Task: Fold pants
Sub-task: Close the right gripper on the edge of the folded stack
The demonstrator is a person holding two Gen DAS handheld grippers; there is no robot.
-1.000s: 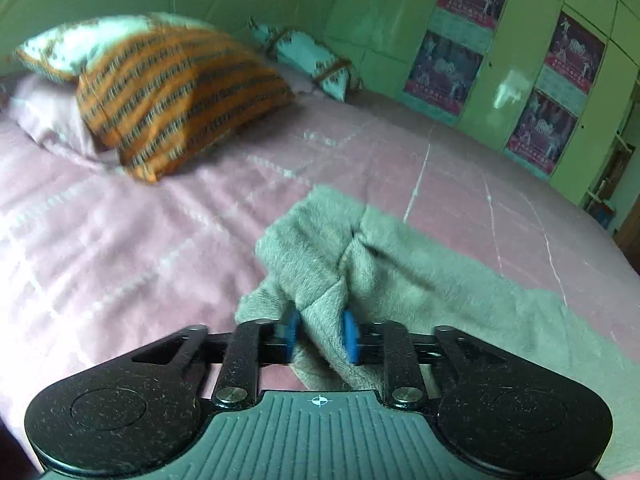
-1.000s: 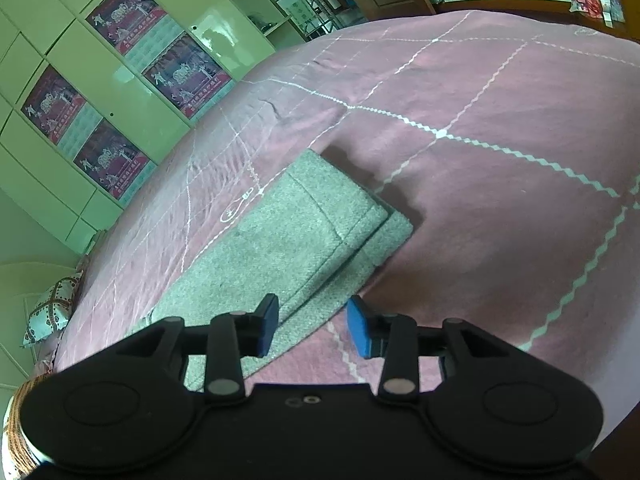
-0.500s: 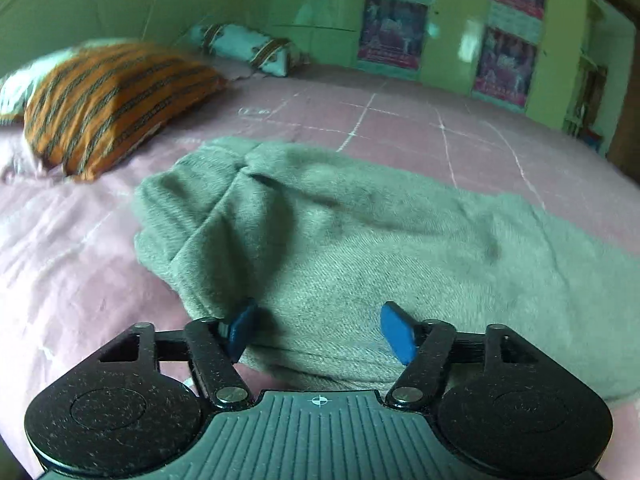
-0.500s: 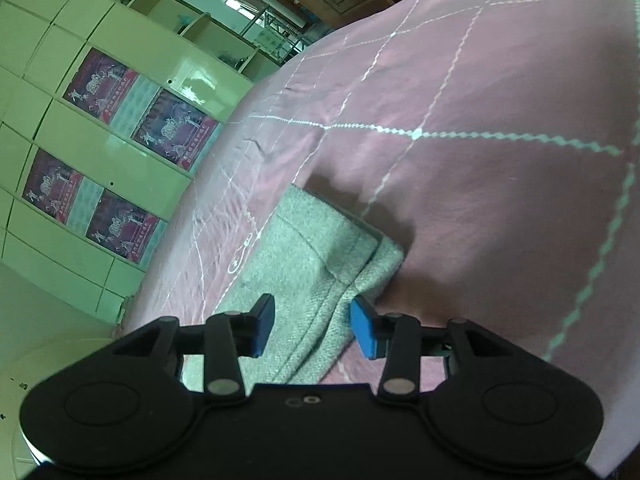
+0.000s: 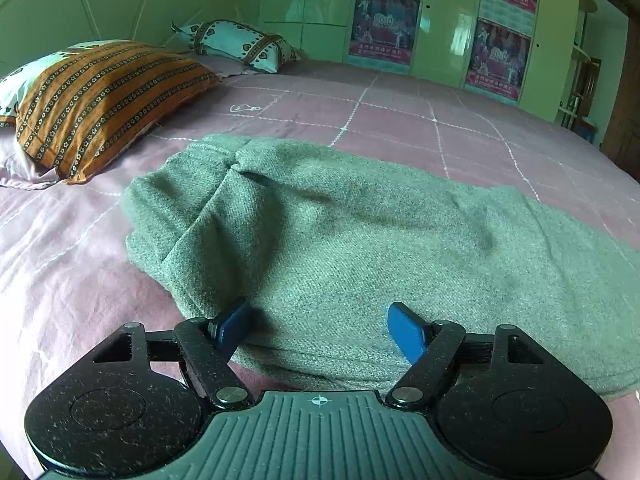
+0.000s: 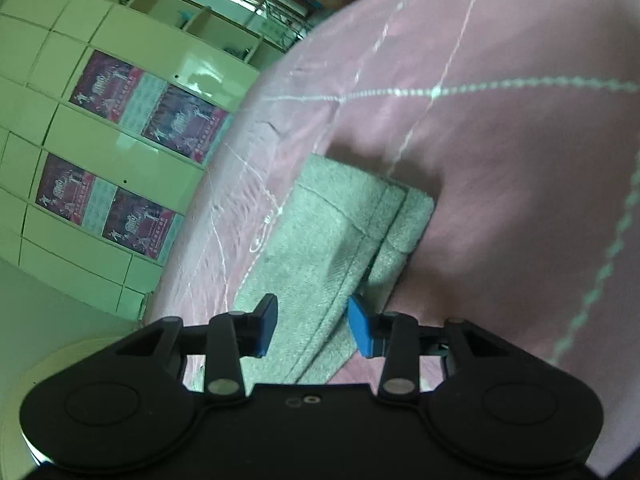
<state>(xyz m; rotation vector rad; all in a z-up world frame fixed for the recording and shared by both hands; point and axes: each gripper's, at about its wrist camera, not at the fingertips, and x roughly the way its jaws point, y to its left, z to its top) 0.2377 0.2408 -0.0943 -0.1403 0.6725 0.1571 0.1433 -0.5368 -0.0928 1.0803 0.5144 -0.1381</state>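
Note:
Grey-green pants (image 5: 360,232) lie on the pink bedspread (image 5: 440,128), bunched into thick folds at the left end. My left gripper (image 5: 320,332) hovers over their near edge. Its jaws are opening wide; the left pad (image 5: 234,326) sits against a fold and nothing is pinched. In the right wrist view the other end of the pants (image 6: 320,232) lies flat, with two stacked hems. My right gripper (image 6: 314,330) straddles the hemmed edge. Its jaws are closing, with cloth between the pads but not visibly pressed.
An orange striped pillow (image 5: 100,96) and a pale patterned pillow (image 5: 240,44) rest at the head of the bed. Green wardrobe doors with posters (image 5: 440,20) (image 6: 120,120) stand beyond the bed. Pink bedspread (image 6: 500,160) stretches to the right of the hems.
My left gripper let go of the bunched cloth, opened wide and settled lower over the pants. My right gripper rolled and sank closer onto the hem edge.

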